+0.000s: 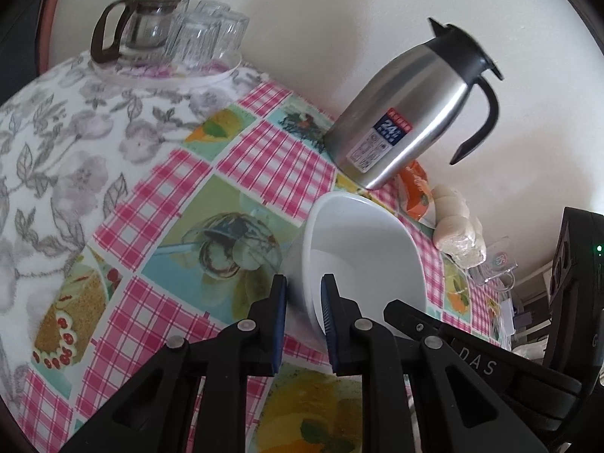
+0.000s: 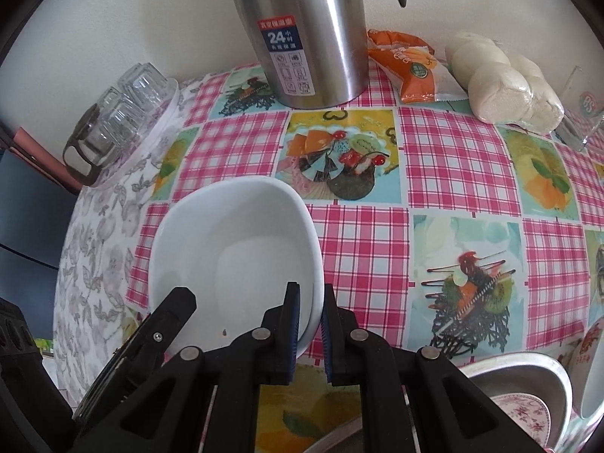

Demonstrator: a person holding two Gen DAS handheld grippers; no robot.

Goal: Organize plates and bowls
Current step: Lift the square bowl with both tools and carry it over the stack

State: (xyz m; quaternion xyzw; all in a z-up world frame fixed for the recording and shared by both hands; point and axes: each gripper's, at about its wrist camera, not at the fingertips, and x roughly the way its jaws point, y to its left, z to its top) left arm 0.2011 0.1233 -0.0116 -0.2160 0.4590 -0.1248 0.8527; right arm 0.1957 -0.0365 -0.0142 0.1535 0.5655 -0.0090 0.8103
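Note:
A white squarish bowl (image 1: 362,253) (image 2: 234,253) is held over the patterned tablecloth, with both grippers on it. My left gripper (image 1: 304,298) straddles its left rim, one finger outside the wall and one inside, jaws closed on the rim. My right gripper (image 2: 310,302) clamps the bowl's right rim the same way. The rim looks doubled, perhaps two stacked bowls; I cannot tell. At the lower right of the right wrist view sit a metal bowl (image 2: 528,373) and a floral plate (image 2: 524,419).
A steel thermos jug (image 1: 407,113) (image 2: 305,30) stands behind the bowl near the wall. A tray with glasses and a glass teapot (image 1: 170,41) (image 2: 120,113) is at the far left. An orange snack bag (image 2: 411,64), wrapped buns (image 2: 506,83) and a glass mug (image 2: 581,109) lie at the right.

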